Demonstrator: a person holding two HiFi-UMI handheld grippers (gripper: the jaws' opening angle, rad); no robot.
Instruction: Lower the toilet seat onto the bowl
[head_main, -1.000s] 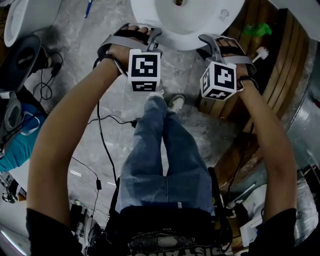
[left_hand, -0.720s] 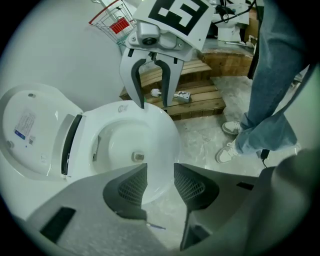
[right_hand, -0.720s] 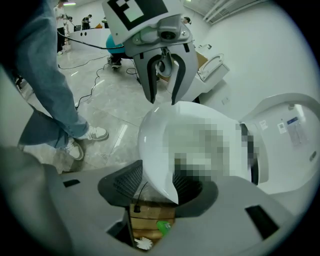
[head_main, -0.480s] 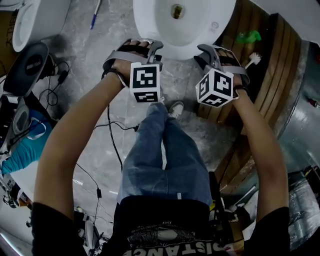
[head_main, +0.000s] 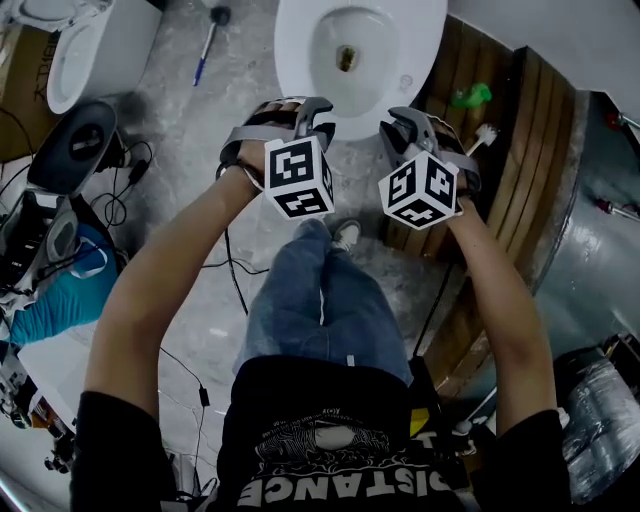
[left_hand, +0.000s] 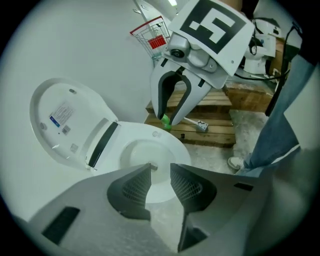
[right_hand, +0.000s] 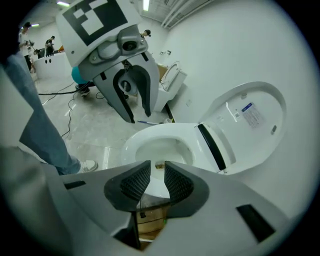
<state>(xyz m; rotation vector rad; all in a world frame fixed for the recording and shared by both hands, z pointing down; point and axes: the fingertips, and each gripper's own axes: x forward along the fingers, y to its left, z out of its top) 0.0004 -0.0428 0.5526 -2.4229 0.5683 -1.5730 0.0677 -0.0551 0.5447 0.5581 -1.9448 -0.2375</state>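
Toilet seat (left_hand: 66, 121) upright; left gripper (left_hand: 160, 171) and right gripper (right_hand: 157, 169) fingers slightly spread, empty.

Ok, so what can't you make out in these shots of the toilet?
- Raised seat: cut off by the head view's top edge; only the bowl shows there.
- Separate seat ring versus lid: cannot tell in either gripper view.
- Label under the seat: print too small.
- Bowl's near rim: hidden behind the left gripper and right gripper in their own views.

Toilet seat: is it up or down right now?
Up. The toilet seat stands raised, leaning back behind the bowl, whose rim is bare.
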